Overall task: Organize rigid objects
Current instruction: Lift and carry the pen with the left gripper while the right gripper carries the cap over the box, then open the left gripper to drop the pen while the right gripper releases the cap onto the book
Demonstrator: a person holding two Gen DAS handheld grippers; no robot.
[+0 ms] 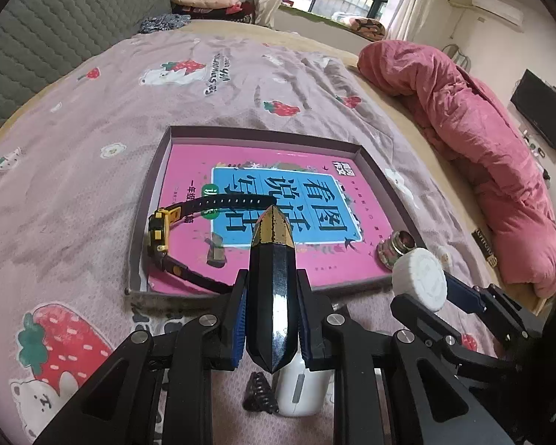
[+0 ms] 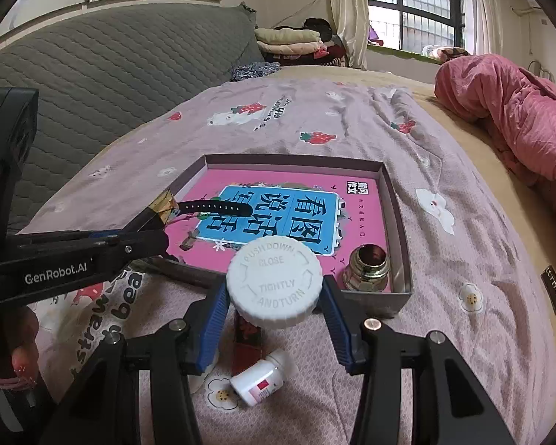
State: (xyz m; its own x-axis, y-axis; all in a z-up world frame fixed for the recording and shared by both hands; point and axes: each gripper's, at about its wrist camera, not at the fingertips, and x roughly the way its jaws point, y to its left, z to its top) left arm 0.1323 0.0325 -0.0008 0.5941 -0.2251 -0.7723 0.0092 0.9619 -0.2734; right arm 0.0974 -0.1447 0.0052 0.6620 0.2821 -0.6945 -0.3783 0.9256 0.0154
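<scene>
Left tool (image 1: pixel 272 319) clamped on black crystal (image 1: pixel 272 278), right tool (image 2: pixel 274 307) clamped on white cap (image 2: pixel 274 282), tray (image 2: pixel 396 200) ahead.

Black faceted case (image 1: pixel 271 289) and white cap (image 2: pixel 274 282) held above tray (image 2: pixel 396 200).

White cap (image 2: pixel 274 286): "PUSH DOWN CLOSE TIGHTLY AND TURN". Left gripper (image 2: pixel 163 207) arm: "GenRobot.AI". Book (image 2: pixel 278 218): 看图说话.

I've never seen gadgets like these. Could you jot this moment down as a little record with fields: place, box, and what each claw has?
place: bed with a strawberry-print sheet
box: shallow tray holding a pink book, a watch and a brass fitting
left gripper: shut on a black faceted object with a gold tip
right gripper: shut on a white cap
loose on sheet: small white bottle
</scene>
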